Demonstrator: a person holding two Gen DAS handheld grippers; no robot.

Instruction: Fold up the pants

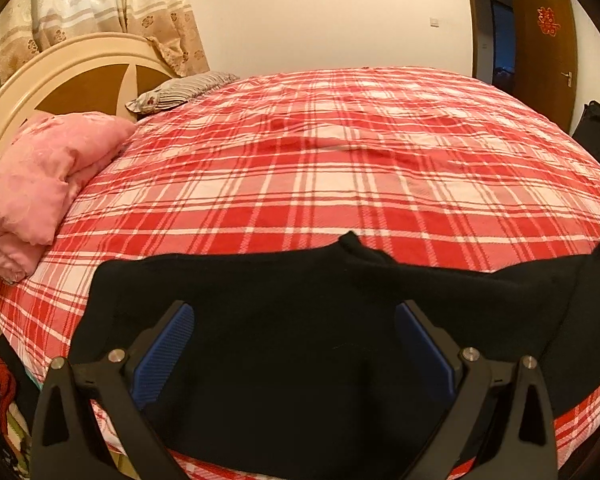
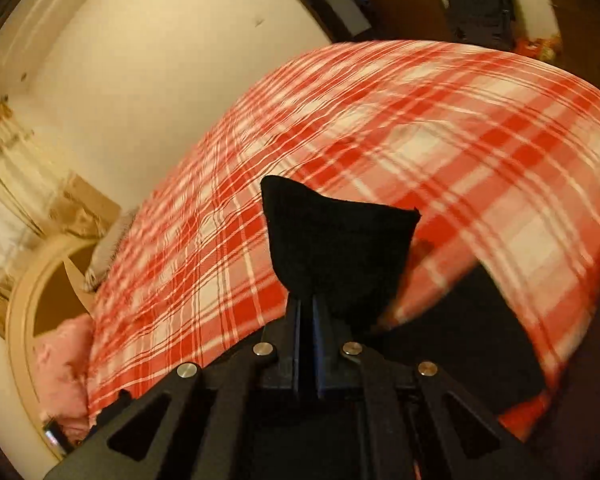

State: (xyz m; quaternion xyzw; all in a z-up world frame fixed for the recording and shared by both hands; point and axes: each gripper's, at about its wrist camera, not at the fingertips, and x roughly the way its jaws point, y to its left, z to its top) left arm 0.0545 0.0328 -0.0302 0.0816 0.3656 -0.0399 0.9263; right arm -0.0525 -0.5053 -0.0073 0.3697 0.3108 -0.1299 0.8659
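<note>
Black pants (image 1: 300, 276) lie spread across the near edge of a bed with a red-and-white plaid cover (image 1: 320, 168). My left gripper (image 1: 294, 310) hovers over them, open, its blue pads (image 1: 164, 352) wide apart and pressing nothing. In the right wrist view my right gripper (image 2: 310, 300) is shut on a corner of the pants (image 2: 336, 240), and a black flap of cloth stands up past its fingertips. More dark cloth (image 2: 460, 340) trails down to the right of it over the plaid cover (image 2: 380, 140). That view is tilted and blurred.
A folded pink quilt (image 1: 40, 172) and a striped pillow (image 1: 180, 90) rest against the round cream headboard (image 1: 80, 76) at the left. Curtains (image 1: 100, 4) hang behind it. A brown door (image 1: 544, 52) and a dark bag (image 1: 598, 132) are at the far right.
</note>
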